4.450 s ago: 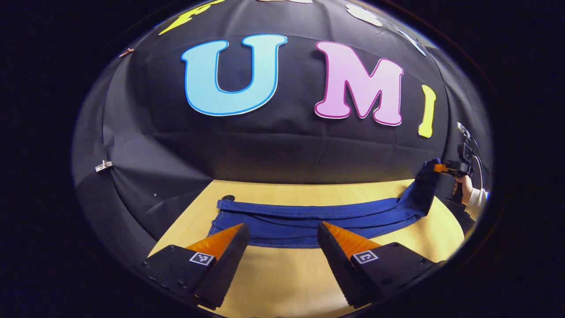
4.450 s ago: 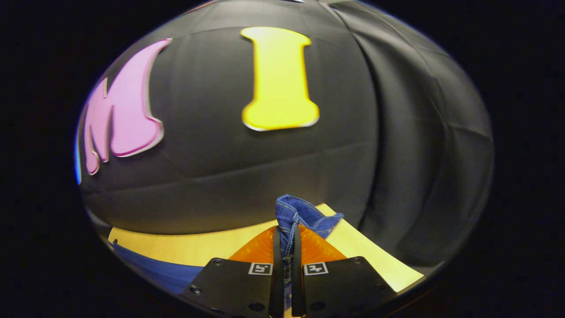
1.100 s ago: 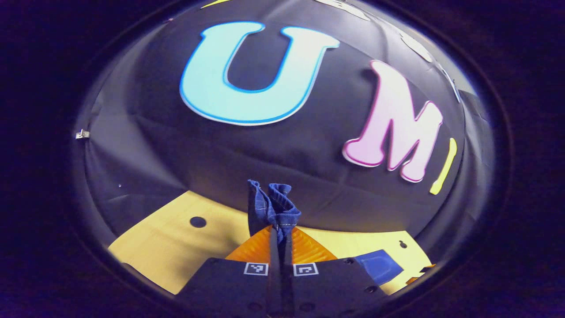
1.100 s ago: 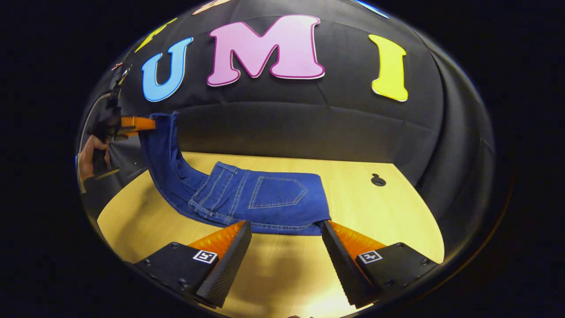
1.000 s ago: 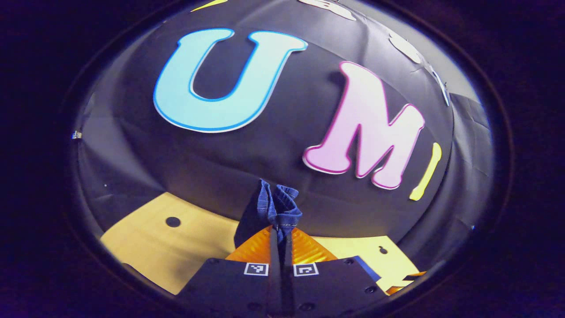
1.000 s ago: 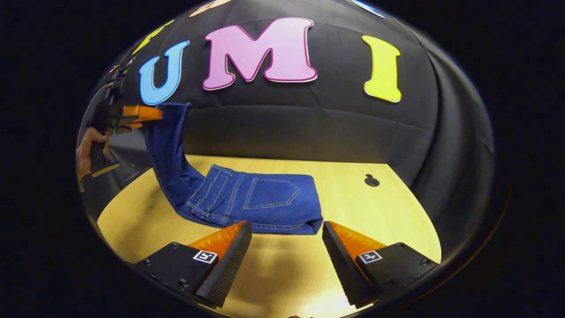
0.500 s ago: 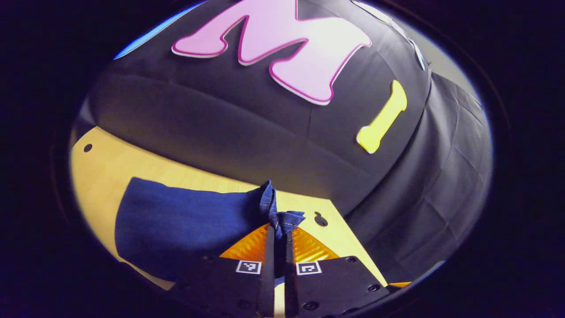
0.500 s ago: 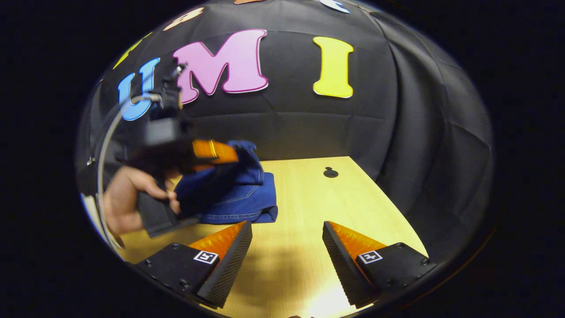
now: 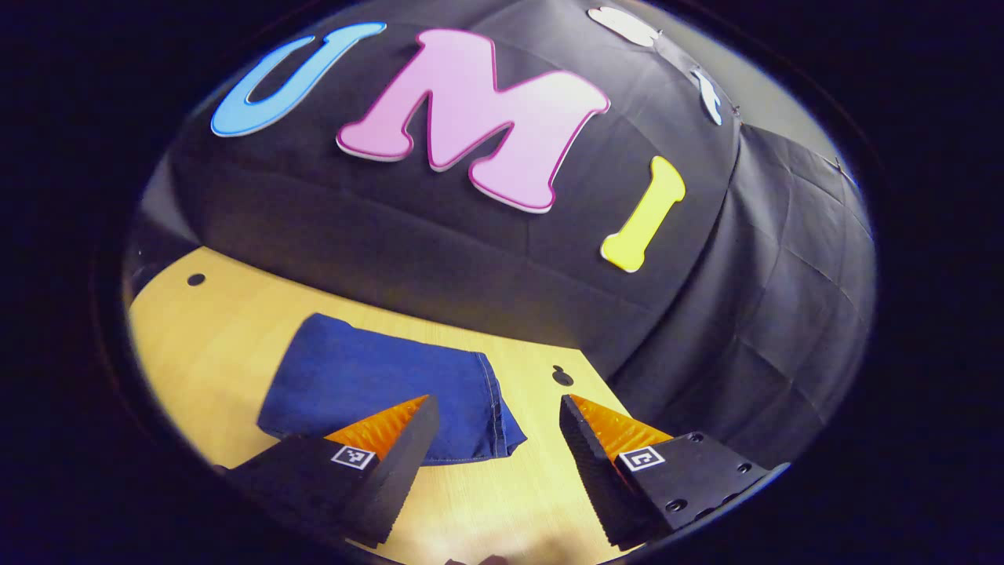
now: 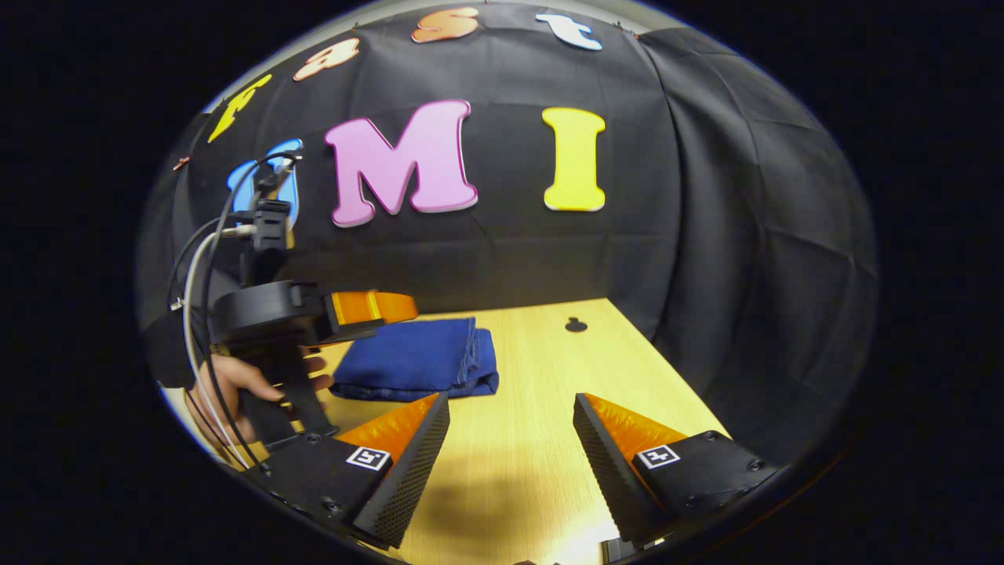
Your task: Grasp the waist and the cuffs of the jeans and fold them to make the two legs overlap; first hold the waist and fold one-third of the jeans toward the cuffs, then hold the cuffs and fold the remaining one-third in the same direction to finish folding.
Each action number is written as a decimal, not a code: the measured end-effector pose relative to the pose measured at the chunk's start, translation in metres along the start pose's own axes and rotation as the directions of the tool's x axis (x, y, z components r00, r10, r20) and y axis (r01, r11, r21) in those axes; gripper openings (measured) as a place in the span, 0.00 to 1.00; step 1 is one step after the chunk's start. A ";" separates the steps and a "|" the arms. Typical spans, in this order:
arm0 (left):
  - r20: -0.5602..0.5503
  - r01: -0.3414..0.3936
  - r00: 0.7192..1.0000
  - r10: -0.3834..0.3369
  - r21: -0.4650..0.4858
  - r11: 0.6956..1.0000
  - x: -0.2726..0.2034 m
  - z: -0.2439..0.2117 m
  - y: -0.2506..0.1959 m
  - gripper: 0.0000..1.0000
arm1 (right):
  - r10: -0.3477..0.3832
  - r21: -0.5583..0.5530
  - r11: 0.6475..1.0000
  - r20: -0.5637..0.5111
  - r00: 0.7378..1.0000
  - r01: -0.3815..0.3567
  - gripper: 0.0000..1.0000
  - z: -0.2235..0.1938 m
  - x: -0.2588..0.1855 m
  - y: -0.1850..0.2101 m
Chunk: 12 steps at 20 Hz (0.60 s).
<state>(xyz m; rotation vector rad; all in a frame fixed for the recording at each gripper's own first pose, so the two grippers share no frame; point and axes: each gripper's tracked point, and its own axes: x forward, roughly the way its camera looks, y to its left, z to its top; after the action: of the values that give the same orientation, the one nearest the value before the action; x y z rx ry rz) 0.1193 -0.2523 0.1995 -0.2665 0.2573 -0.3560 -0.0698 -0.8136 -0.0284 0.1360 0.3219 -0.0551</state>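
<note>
The blue jeans (image 9: 384,388) lie folded into a compact flat stack on the wooden table (image 9: 212,337), cuff hem at the stack's right end. My left gripper (image 9: 494,412) hovers just in front of the stack, open, nothing between its fingers. In the right gripper view the folded jeans (image 10: 416,365) rest left of centre, and the left gripper (image 10: 369,308), held by a hand (image 10: 227,384), hangs above their near-left corner. My right gripper (image 10: 510,416) stands open over bare table to the right of the stack.
A small dark hole (image 10: 576,324) marks the table (image 10: 533,439) near its far edge, behind the jeans. A second hole (image 9: 196,279) sits at the table's far left. The black cloth wall closes the back and the right side.
The left gripper carried the cuffs over the folded part, then opened and let them go; it now sits back from the stack. The right gripper stayed open and drew slightly away.
</note>
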 end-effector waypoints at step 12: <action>0.348 -0.251 0.915 0.203 0.096 0.963 -0.260 0.144 -0.002 0.96 | 0.100 -0.067 0.994 0.301 0.948 -0.083 0.97 0.159 -0.128 0.033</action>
<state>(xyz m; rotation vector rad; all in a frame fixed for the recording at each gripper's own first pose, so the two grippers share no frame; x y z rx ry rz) -0.0748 -0.1267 0.3868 -0.1535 -0.0743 -0.0917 -0.1390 -0.7992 0.1662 0.0872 0.0085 0.0252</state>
